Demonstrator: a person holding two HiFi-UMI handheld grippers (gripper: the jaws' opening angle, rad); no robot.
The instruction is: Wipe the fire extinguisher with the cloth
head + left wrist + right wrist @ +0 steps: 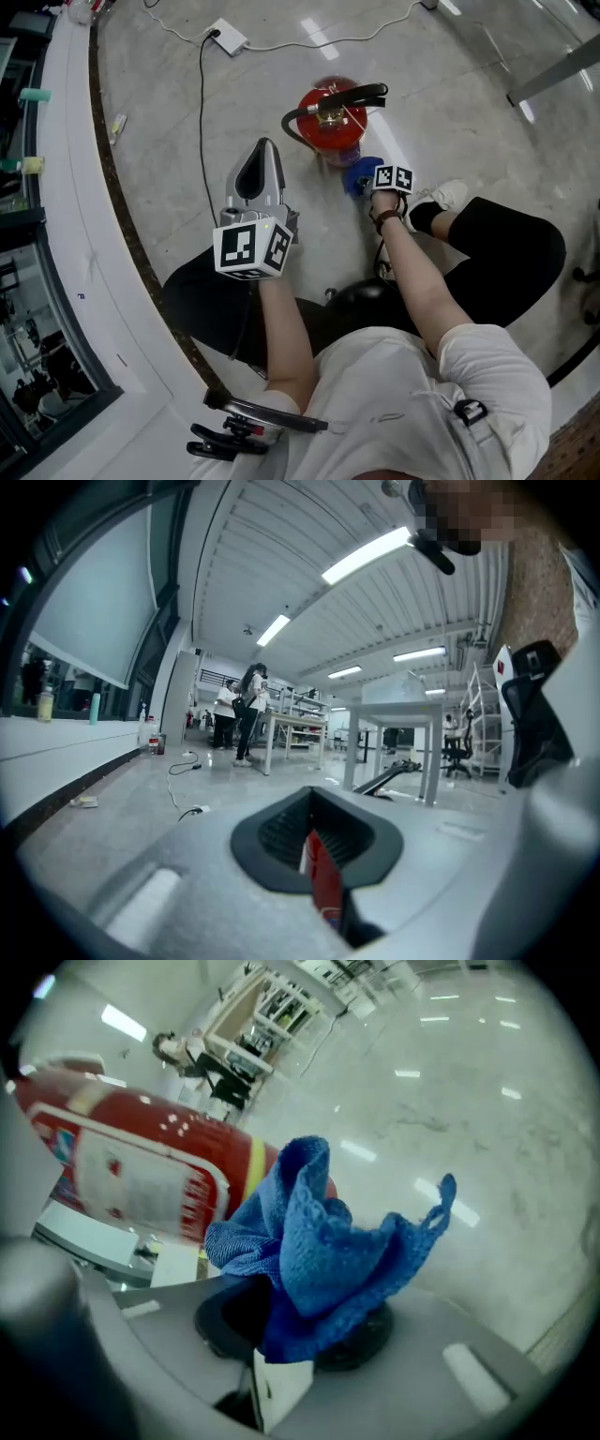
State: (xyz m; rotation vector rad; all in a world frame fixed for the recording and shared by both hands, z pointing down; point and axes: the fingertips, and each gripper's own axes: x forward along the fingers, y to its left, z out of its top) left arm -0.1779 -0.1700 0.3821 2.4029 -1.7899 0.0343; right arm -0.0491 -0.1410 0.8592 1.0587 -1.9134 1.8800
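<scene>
A red fire extinguisher [333,120] with a black hose and handle stands upright on the grey floor. My right gripper [380,186] is shut on a blue cloth [359,174], low at the extinguisher's near right side. In the right gripper view the bunched cloth [319,1241] rises from the right gripper [281,1330] beside the red cylinder [141,1166]; whether they touch I cannot tell. My left gripper [263,155] is held up left of the extinguisher, apart from it, jaws shut and holding nothing. In the left gripper view the left gripper [314,803] shows only a red sliver through its slit.
A white power strip [228,37] with a black cable lies on the floor behind. A curved white ledge [66,234] runs along the left. The person's legs and white shoe [450,195] are to the right. A black tool [234,433] lies near. People stand at distant tables [246,714].
</scene>
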